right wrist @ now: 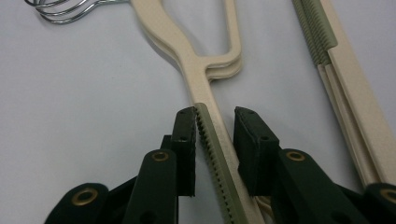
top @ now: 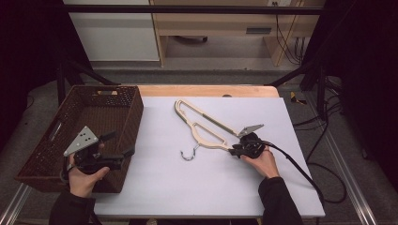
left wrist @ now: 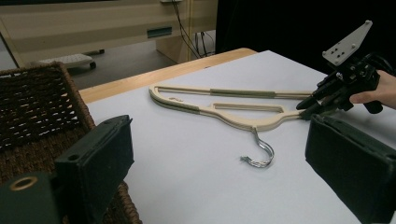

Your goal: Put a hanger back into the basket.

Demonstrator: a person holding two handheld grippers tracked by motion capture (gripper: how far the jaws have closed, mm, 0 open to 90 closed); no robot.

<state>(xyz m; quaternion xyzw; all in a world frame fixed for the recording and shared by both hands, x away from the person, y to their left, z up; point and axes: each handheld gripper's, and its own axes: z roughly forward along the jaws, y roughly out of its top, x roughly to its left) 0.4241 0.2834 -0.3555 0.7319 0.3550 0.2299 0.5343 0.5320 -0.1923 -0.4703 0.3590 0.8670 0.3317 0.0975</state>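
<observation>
- Our right gripper (right wrist: 212, 135) stands with its jaws on either side of one arm of the hanger (top: 206, 126), at the ribbed grey-green strip. The left pad looks to be just at the ribs; a thin slit shows between the right pad and the arm. So the jaws straddle the arm but are not yet clamped on it.
- The arm runs straight away from us between the jaws in the right gripper view, so its long axis lies in line with the gripper and the jaws meet it across its narrow width. We judge that closing the rest of the way is all the grasp needs.
- The hanger (left wrist: 219, 105) lies flat on the white tabletop (top: 187, 187), its long body slanting from the far middle toward the right gripper (top: 240, 149), the metal hook (top: 188, 153) pointing toward our side. It looks like several hangers stacked together.
- Our left gripper (top: 117, 150) hovers at the near corner of the brown woven basket (top: 61, 126), jaws spread wide with nothing between them. It is well apart from the hanger, so the right hand is plainly the nearer one.
- In the left gripper view the right gripper (left wrist: 308, 103) meets the tip of the hanger's arm.
- We can read no brand, label or writing anywhere.
</observation>
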